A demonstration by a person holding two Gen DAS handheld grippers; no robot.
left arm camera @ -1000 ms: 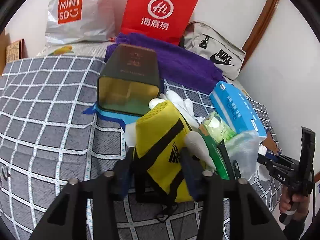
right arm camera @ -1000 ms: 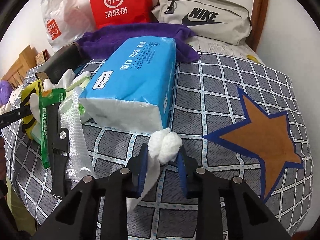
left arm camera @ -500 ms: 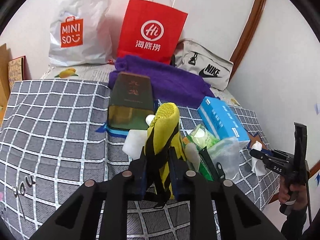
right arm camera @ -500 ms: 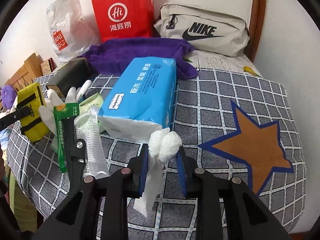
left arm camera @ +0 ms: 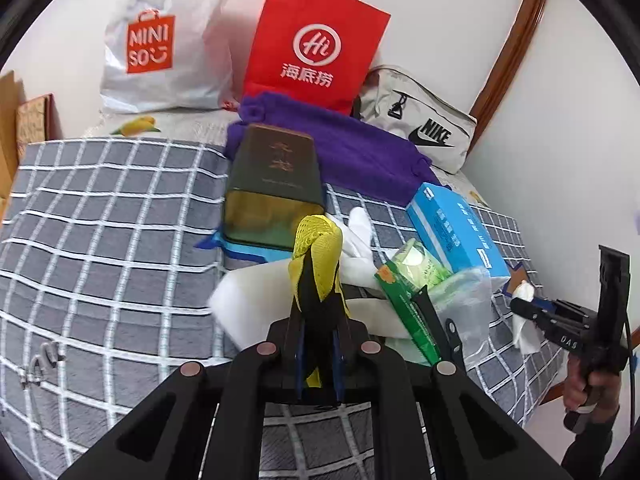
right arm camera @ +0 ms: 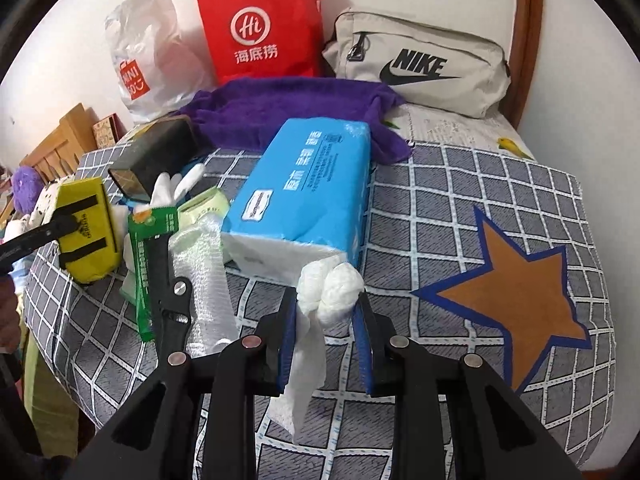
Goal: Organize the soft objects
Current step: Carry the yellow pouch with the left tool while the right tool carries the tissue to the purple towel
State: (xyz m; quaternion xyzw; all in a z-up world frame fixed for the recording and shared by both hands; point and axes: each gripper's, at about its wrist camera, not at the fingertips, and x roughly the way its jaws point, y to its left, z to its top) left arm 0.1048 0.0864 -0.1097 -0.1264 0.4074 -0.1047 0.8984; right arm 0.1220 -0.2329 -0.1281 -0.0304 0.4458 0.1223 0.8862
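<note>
The jaws of the left gripper (left arm camera: 318, 344) are pressed almost together on a yellow mesh pouch (left arm camera: 316, 264), which stands up between them above the bed; those of the right gripper (right arm camera: 326, 336) pinch a crumpled white tissue (right arm camera: 330, 290) whose loose tail hangs below the pads. Just beyond the pouch lie a white foam sheet (left arm camera: 248, 300), a green packet (left arm camera: 404, 308) and black scissors (left arm camera: 436, 320), crowded against a clear bubble-wrap bag (right arm camera: 200, 264). Farther on rest a blue tissue pack (right arm camera: 308, 192) and a dark tin box (left arm camera: 272, 184), then a purple towel (right arm camera: 288, 112). At the wall stand a red paper bag (left arm camera: 316, 44), a white shopping bag (left arm camera: 164, 40) and a grey waist bag (right arm camera: 420, 64). Probable risks: the thin mesh may slide from the narrow grip; the tissue's hanging tail may snag the scissors or tear if swept across the pile.
</note>
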